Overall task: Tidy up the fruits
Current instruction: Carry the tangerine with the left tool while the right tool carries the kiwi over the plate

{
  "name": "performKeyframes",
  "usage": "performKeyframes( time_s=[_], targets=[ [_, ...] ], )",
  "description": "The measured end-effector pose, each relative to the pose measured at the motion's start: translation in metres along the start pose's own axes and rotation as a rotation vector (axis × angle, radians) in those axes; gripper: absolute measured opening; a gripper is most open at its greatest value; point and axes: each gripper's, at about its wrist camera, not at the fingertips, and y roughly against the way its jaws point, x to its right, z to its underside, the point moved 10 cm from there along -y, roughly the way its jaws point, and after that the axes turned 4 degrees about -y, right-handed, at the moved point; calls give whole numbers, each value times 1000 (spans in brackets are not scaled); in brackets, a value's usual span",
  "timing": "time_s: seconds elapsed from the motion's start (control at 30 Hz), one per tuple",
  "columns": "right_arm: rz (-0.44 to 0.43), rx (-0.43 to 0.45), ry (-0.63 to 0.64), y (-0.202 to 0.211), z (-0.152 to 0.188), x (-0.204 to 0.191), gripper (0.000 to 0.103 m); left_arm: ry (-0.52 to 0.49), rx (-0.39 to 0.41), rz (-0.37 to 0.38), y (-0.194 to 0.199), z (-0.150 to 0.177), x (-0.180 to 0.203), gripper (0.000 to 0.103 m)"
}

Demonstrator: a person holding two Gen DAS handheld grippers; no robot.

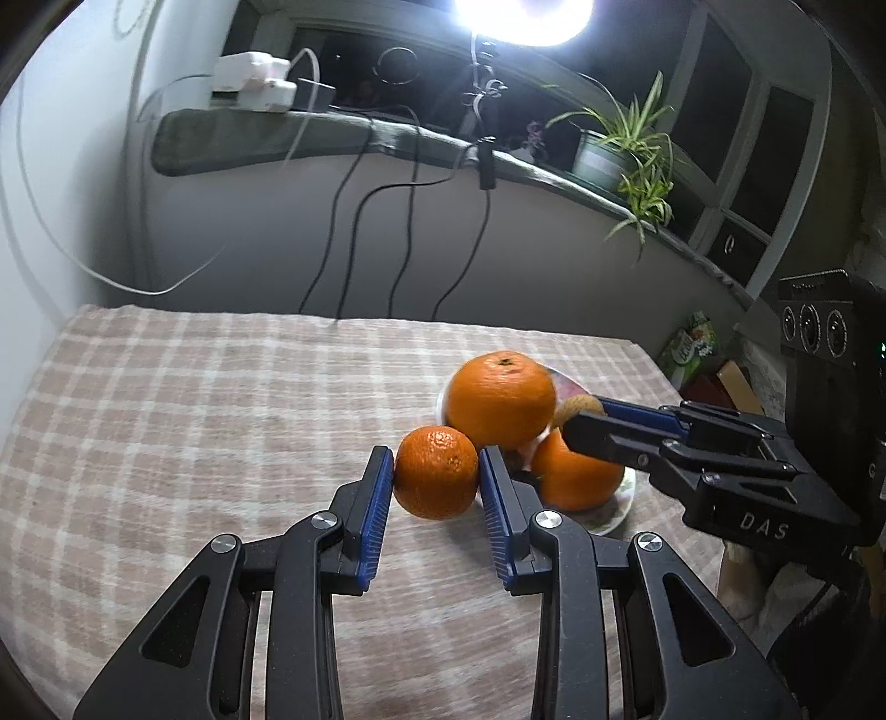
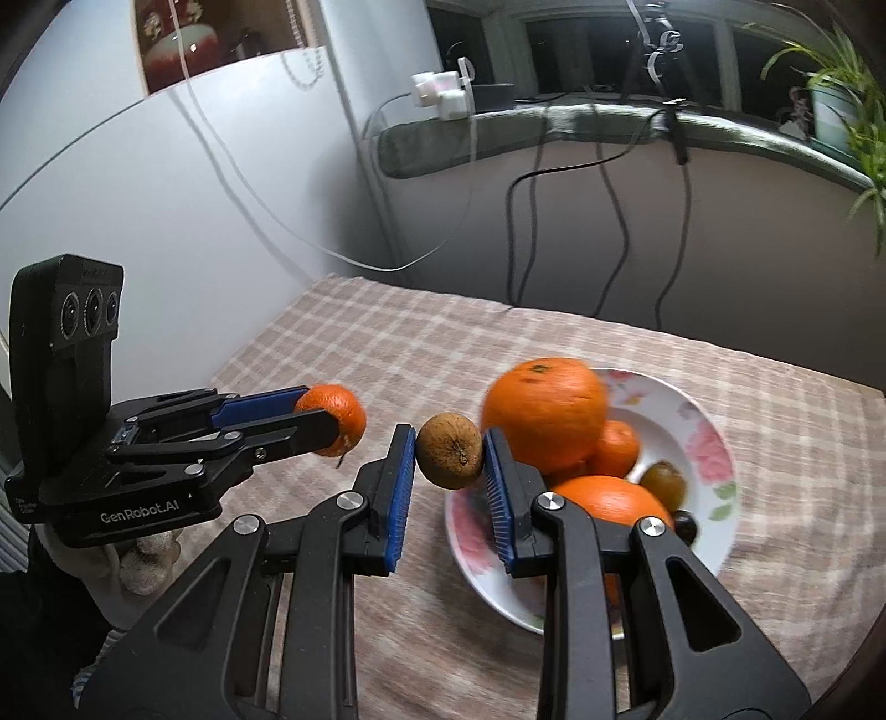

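Observation:
My left gripper (image 1: 436, 471) is shut on a small mandarin (image 1: 436, 472), held above the checked tablecloth (image 1: 194, 415). My right gripper (image 2: 449, 451) is shut on a brown kiwi (image 2: 449, 451), lifted just left of the floral plate (image 2: 703, 443). On the plate lie a big orange (image 2: 542, 421), another orange (image 2: 609, 498), a small mandarin (image 2: 617, 448), a greenish fruit (image 2: 664, 479) and a dark grape (image 2: 685, 523). In the left wrist view the right gripper (image 1: 581, 418) reaches in from the right over the plate (image 1: 614, 515); in the right wrist view the left gripper (image 2: 326, 421) comes in from the left with its mandarin (image 2: 338, 412).
Black cables (image 1: 410, 221) hang down the wall behind the table from a windowsill (image 1: 332, 138) with chargers and a potted plant (image 1: 626, 149). A bright lamp (image 1: 520, 16) shines above. Boxes (image 1: 692, 349) stand past the table's right edge.

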Motion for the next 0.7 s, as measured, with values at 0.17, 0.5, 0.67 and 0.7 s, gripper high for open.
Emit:
performKeyframes(
  time_s=[0.17,0.5,0.67,0.7],
  targets=[
    [28,13,-31,9,0,22,26,-20,-8,15,-7,-2,14,30],
    [73,29,-75,23,-3,59,26,-62,-20,38,-23,-9,43,30],
    [83,31,-100,24,-4,76,26,-88,-22,45,-32,-16,57,30],
    [85,30,-105,24,-4,80,26,-96,-23,47,-35,-18,61,30]
  ],
)
